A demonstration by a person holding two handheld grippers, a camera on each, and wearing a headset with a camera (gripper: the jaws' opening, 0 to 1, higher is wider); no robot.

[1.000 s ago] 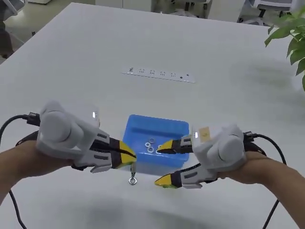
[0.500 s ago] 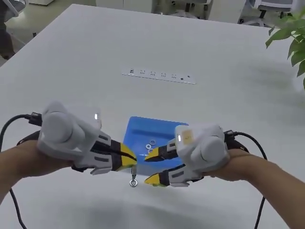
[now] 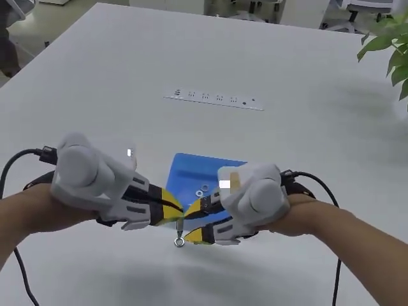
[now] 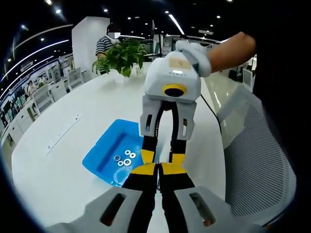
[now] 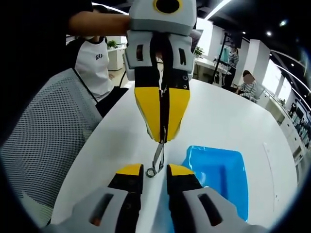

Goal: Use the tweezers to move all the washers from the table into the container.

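Where thin silver tweezers [image 5: 159, 154] meet a small washer [image 5: 151, 172], blue container [image 5: 218, 170] beside

Open office, white table [image 3: 210, 51], mesh chair [image 4: 262, 145], plant [image 4: 124, 56]

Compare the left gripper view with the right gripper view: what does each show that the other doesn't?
Left gripper view: loose washers lying in the blue container, and a potted plant. Right gripper view: the tweezers clamped in the left gripper's shut jaws, one washer at their tip between the right gripper's open jaws. Both: the container, the white table, the opposite gripper facing the camera.
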